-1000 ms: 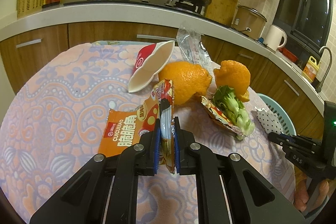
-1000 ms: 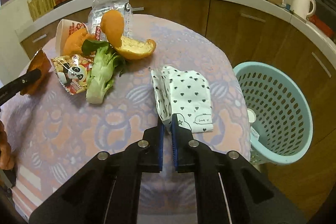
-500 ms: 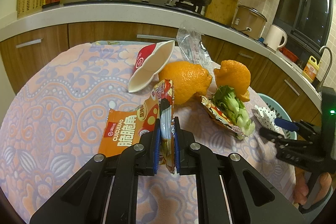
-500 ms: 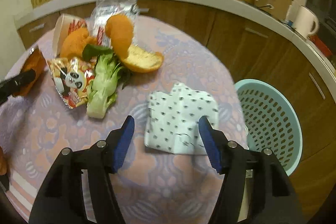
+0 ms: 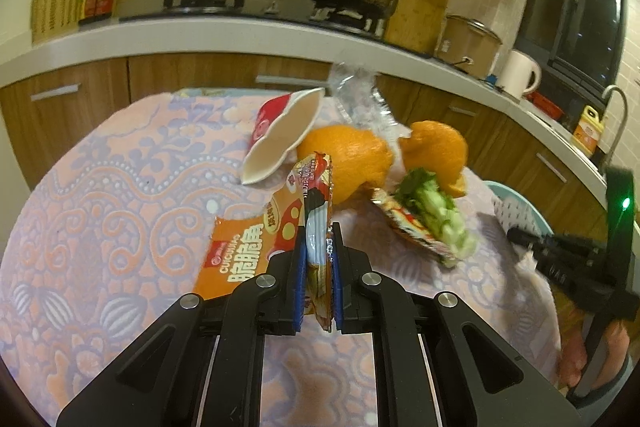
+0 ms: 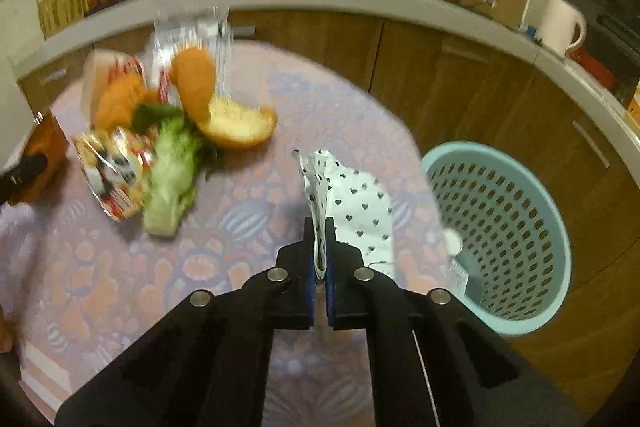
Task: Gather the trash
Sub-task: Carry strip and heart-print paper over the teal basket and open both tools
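My left gripper (image 5: 318, 247) is shut on an orange snack wrapper (image 5: 248, 247) and holds its edge up off the table. My right gripper (image 6: 319, 239) is shut on a white heart-print napkin (image 6: 360, 203) near the table's right edge. The light-blue trash basket (image 6: 500, 227) stands on the floor just right of the table. Orange peels (image 5: 348, 159), a lettuce stalk (image 5: 436, 215), a panda snack bag (image 6: 112, 171), a crushed paper cup (image 5: 280, 143) and a clear plastic bag (image 5: 360, 95) lie mid-table.
A patterned cloth (image 5: 100, 207) covers the round table. Behind it runs a kitchen counter (image 5: 240, 31) with a wok, a steamer pot, a rice cooker and a white kettle (image 5: 520, 75). The right gripper shows at the right edge of the left wrist view (image 5: 560, 259).
My right gripper opened over the napkin half a second ago and has now shut on it again, lifting its edge. My left gripper still holds the orange wrapper in about the same place.
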### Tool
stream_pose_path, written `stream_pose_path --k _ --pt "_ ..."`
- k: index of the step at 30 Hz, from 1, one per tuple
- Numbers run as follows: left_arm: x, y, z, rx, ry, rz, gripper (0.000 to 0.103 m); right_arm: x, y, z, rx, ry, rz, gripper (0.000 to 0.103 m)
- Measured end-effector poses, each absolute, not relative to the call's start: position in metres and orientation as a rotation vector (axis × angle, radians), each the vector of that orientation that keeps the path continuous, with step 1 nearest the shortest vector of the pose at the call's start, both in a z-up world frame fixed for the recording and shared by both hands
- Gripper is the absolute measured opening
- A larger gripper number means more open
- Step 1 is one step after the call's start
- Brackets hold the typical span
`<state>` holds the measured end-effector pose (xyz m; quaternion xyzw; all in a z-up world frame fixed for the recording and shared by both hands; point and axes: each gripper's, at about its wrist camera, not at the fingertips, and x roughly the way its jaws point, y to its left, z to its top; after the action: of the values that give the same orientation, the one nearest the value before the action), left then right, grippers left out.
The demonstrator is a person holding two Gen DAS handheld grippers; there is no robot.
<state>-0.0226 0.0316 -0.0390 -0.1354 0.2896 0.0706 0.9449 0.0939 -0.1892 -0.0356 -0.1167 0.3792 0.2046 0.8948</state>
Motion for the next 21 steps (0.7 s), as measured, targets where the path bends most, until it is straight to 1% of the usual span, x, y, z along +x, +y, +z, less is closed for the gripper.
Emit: stream_pose_path --k 3,6,11,18,21 --pt "-0.026 0.021 -0.028 -0.274 0.576 0.109 0.008 0.091 -0.205 -0.011 -0.203 0.727 0.431 0.002" --pt "-0.030 0.005 -0.004 -0.273 0.532 0.057 0.007 0.092 -0.224 0.009 -0.175 0.681 0.423 0.002" --pt "-0.016 -0.038 0.038 -0.192 0.487 -0.021 0.007 0.106 -0.265 0.031 -0.108 0.636 0.389 0.002" --pt "0.038 -0.114 0.072 -0.080 0.493 -0.144 0.007 0.135 -0.328 0.030 -0.026 0.632 0.282 0.002" --pt "0.070 -0.150 0.073 -0.082 0.559 -0.246 0.007 0.149 -0.353 0.020 0.004 0.648 0.240 0.002"
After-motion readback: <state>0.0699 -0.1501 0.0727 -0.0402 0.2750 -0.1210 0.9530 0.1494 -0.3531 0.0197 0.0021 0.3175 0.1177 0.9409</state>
